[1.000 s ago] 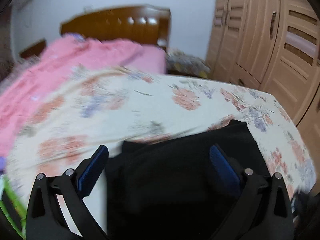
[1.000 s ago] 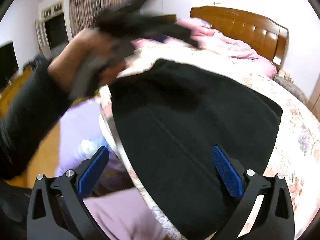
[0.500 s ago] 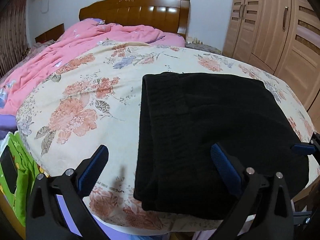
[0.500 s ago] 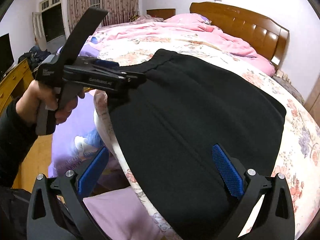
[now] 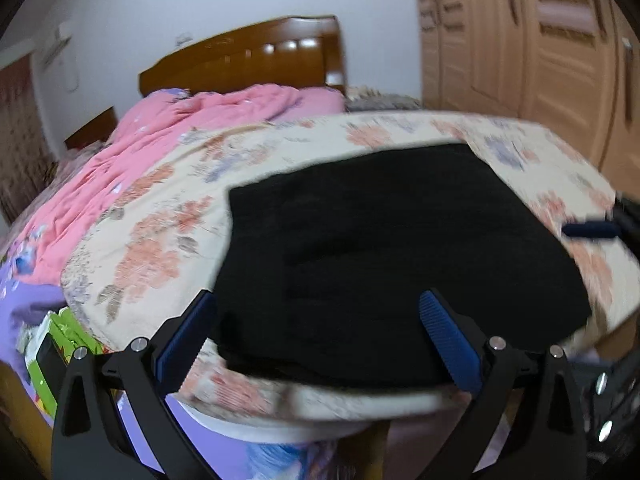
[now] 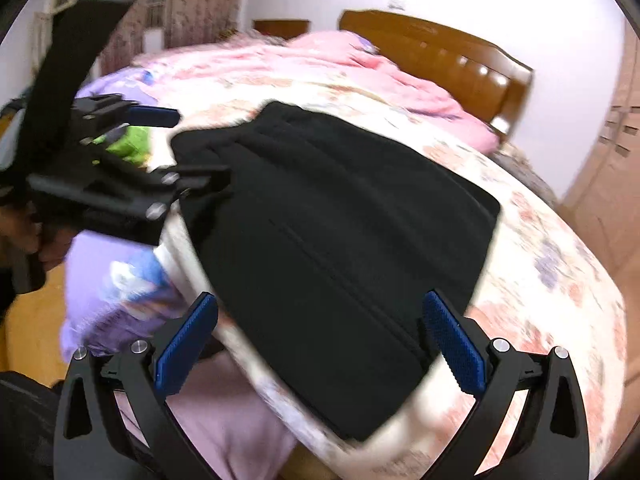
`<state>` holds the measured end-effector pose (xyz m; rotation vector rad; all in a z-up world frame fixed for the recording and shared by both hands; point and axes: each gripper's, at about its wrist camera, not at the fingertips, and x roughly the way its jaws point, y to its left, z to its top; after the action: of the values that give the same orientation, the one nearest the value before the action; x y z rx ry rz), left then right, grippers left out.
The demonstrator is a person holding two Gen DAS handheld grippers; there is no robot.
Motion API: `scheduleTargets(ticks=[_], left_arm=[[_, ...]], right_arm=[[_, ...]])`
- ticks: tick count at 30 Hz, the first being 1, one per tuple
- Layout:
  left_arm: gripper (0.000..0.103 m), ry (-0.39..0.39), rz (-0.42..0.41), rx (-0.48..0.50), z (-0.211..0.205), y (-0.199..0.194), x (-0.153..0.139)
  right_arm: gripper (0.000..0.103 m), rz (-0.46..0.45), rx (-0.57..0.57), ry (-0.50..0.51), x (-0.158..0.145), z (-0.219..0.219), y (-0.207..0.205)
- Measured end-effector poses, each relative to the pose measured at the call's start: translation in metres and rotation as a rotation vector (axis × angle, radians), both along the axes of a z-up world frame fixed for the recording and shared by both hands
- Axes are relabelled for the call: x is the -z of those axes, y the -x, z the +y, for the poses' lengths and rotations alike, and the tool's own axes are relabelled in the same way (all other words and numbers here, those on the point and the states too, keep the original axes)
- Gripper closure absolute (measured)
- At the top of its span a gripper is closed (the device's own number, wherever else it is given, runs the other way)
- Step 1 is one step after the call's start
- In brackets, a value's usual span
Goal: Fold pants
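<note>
The black pants lie folded into a flat rectangle on the floral bedspread, close to the bed's near edge. My left gripper is open at the pants' near left corner, holding nothing. In the right wrist view the same pants stretch away from my right gripper, which is open and empty over their near end. The left gripper shows there too, at the far left corner of the pants, held by a hand. One blue pad of the right gripper shows at the right edge. Both views are blurred.
A pink quilt is bunched toward the wooden headboard. A wooden wardrobe stands right of the bed. Purple bedding and a green packet sit below the bed's near edge, above a wooden floor.
Both grippers have shifted and the views have blurred. The left gripper has come lower toward the pants' near corner. The pants lie where they were, and both grippers stay open.
</note>
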<state>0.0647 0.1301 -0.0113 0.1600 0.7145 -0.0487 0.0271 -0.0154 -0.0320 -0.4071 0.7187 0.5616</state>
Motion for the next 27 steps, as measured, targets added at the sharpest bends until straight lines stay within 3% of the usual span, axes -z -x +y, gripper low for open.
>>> scheduleTargets(ticks=[4, 11, 15, 18, 22, 27], left_arm=[[0.001, -0.072, 0.018, -0.007, -0.016, -0.001, 0.017], [0.001, -0.072, 0.04, -0.014, -0.013, -0.001, 0.014], [0.001, -0.118, -0.117, -0.049, -0.021, 0.034, -0.019], [0.001, -0.175, -0.229, -0.089, -0.033, 0.061, -0.037], [0.001, -0.102, -0.224, -0.072, -0.05, 0.073, -0.037], [0.001, -0.037, -0.181, -0.166, -0.06, 0.075, -0.019]], right_arm=[[0.004, 0.052, 0.056, -0.008, 0.012, -0.022, -0.004], [0.004, 0.078, 0.098, -0.05, 0.018, -0.047, -0.002], [0.004, -0.051, 0.164, -0.159, -0.022, -0.076, 0.026], [0.004, -0.094, 0.208, -0.203, -0.038, -0.087, 0.04], [0.004, -0.117, 0.278, -0.181, -0.031, -0.084, 0.055], [0.004, -0.093, 0.308, -0.147, -0.002, -0.075, 0.064]])
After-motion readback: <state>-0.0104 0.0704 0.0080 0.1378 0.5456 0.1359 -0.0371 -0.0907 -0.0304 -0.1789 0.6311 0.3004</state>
